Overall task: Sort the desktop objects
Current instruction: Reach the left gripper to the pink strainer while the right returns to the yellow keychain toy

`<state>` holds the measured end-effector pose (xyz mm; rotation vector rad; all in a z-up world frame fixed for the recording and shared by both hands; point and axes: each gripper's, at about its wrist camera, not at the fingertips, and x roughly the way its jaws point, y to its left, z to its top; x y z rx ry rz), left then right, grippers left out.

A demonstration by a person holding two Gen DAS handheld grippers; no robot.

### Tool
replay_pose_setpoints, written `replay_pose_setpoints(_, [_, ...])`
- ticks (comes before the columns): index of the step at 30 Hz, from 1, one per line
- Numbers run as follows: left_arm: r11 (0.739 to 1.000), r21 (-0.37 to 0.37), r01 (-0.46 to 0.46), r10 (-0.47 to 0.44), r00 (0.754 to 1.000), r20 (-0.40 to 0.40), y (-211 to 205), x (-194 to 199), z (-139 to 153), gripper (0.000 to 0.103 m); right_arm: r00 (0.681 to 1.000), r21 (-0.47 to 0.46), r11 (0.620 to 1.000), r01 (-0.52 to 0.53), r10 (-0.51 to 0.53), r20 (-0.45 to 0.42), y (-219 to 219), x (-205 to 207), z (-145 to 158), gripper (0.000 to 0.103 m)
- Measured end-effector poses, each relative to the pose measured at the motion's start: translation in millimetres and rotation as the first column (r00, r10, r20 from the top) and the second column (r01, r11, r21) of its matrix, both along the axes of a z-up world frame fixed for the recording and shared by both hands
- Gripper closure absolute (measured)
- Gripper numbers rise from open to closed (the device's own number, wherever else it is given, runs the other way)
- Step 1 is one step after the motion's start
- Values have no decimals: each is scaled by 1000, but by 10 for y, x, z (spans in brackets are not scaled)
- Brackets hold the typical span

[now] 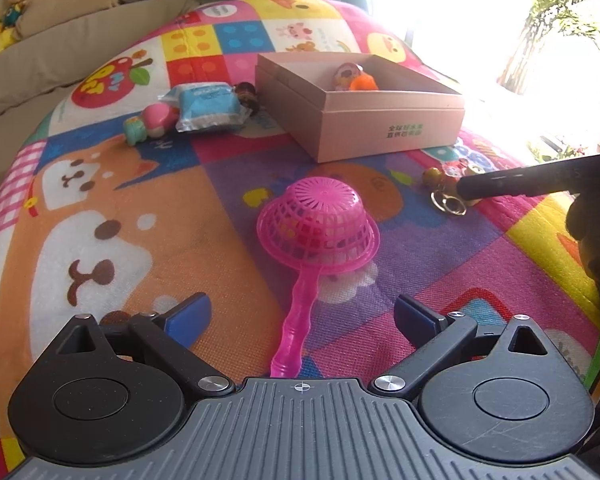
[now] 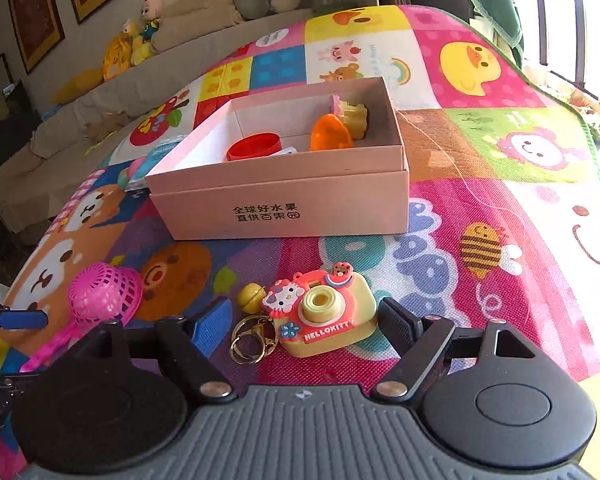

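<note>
1. Pink plastic scoop with a net bowl (image 1: 318,224) lies upside down in the middle of the left view, on the bright cartoon play mat (image 1: 100,208).
2. Its handle points between the wide-apart fingers of the left gripper (image 1: 302,314), which holds nothing.
3. The right gripper (image 2: 300,320) is spread wide around a yellow and pink toy camera keychain (image 2: 324,312), low in its view, not squeezing.
4. The pink cardboard box (image 2: 284,200) behind holds small toys.
</note>
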<state>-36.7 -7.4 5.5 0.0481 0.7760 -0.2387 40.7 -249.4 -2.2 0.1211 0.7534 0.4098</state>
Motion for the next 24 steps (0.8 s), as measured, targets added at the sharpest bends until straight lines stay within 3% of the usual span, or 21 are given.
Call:
replay_pose_setpoints(3, [1000,15,-4,4,1000,6,-31,2,-12,1,997,23,997,-78,77,10,122,-160,23,21])
replay_pose_setpoints(7, [1000,29,-3,3,1000,13,-64,0,-32,0,998,-106,994,12,-6,54,246,-217,53,21])
replay_pose_setpoints(13, [999,38,-3,3,1000,14,-83,-5,-38,0,997,-88,993,78,-77,19,282,-99,-6,23])
replay_pose_setpoints(14, [999,43,-2,2,1000,13,-94,-3,-40,0,996,-93,992,83,-81,29,304,-101,-12,24])
replay_pose_setpoints(18, [999,49,-1,0,1000,14,-104,8,-41,0,993,-169,980,103,-93,71,387,-132,-26,46])
replay_pose_setpoints(24, [998,65,18,-22,998,51,-207,171,60,0,984,-182,968,171,-160,73,192,-285,-16,46])
